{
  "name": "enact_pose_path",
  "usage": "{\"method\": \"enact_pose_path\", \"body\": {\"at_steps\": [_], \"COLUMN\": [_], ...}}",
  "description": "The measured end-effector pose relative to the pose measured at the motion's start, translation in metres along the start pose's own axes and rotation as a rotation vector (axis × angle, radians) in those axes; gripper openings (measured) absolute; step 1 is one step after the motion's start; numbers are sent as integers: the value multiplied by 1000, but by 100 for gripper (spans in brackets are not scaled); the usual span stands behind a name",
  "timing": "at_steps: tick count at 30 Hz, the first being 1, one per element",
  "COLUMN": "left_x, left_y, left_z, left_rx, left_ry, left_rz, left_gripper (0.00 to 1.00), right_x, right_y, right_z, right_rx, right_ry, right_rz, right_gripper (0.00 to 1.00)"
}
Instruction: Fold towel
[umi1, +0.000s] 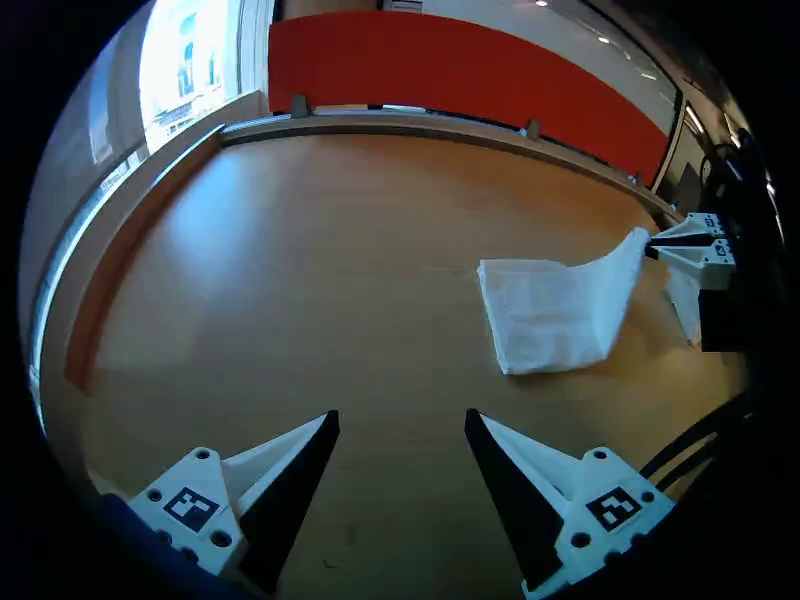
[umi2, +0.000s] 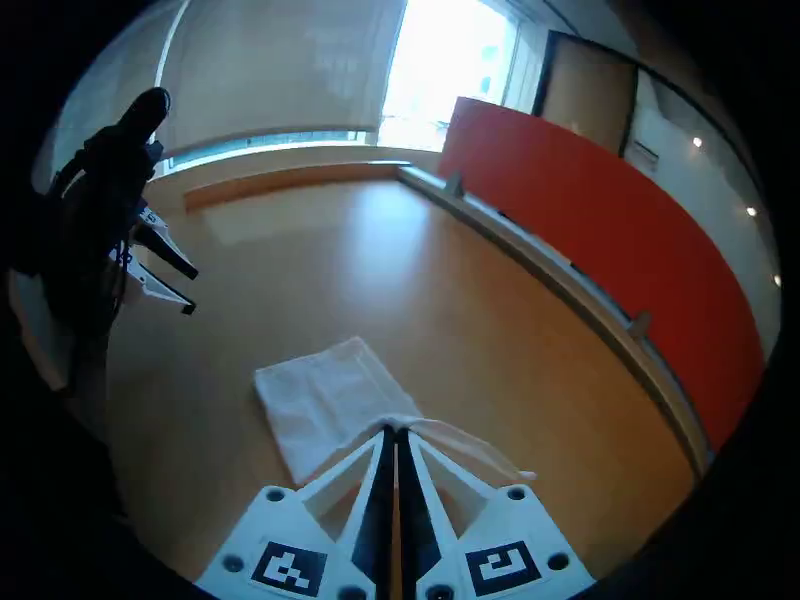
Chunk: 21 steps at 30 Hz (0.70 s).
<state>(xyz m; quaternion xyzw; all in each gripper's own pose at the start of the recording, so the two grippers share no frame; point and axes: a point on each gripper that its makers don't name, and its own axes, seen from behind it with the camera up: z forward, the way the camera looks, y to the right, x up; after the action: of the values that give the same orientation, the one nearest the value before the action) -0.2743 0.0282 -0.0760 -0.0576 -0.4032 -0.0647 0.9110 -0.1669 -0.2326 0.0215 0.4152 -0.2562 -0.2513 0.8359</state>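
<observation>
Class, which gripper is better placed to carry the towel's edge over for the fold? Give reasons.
Right, probably. The right gripper is shut on the towel's lifted edge; the left gripper hangs open over the table, apart from the towel.

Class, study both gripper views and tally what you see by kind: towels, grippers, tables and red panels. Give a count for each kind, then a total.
Towels: 1, the white towel
Grippers: 2, the left gripper and the right gripper
Tables: 1, the wooden table
Red panels: 1, the red panel
Total: 5
</observation>
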Motion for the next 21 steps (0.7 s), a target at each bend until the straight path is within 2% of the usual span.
{"method": "enact_pose_path", "body": {"at_steps": [14,21], "left_x": [-10,-15], "left_y": [-4,-10], "left_z": [-11,-18], "left_rx": [5,16], "left_ry": [12,19], "left_rz": [-28,-52], "left_gripper": [93,94], "right_x": [30,27], "right_y": [-36,-67], "right_z": [39,64], "right_rx": [93,162], "right_ry": [-5,-37], "right_rz": [-74,-100], "right_gripper": [2,2]}}
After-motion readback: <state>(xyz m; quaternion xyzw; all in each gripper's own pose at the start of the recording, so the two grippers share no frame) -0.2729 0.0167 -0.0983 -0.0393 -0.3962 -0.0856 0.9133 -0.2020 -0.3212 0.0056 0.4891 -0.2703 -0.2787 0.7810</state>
